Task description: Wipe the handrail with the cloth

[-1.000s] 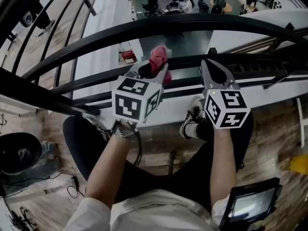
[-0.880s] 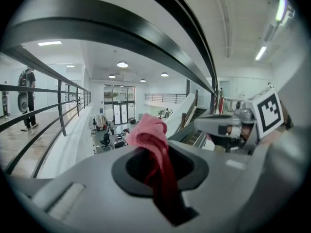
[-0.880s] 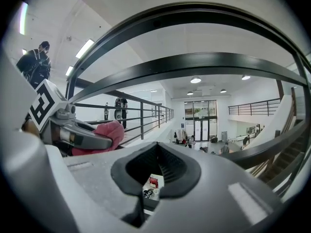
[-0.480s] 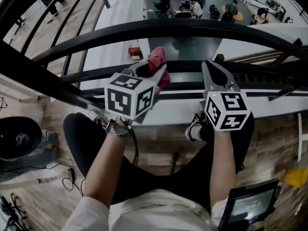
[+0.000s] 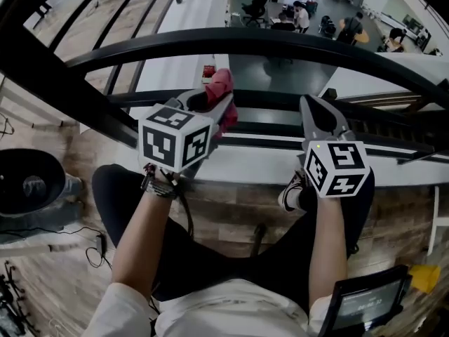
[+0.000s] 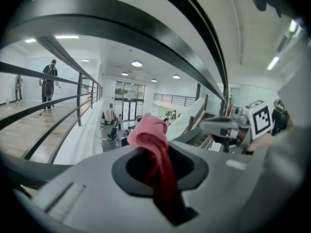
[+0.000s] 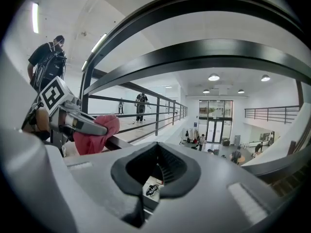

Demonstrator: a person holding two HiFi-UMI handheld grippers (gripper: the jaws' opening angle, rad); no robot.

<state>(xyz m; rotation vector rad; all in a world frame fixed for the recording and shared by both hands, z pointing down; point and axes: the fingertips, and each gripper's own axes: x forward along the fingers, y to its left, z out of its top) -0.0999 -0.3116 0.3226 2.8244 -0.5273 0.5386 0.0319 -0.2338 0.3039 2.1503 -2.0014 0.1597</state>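
Black handrail [image 5: 266, 44] above red cloth [image 5: 220, 88]

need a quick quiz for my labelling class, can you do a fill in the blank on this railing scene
1. The left claw is shut on a red ___.
2. The right claw is shut on ___.
3. The curved handrail in front of both claws is coloured ___.
Missing words: cloth; nothing; black.
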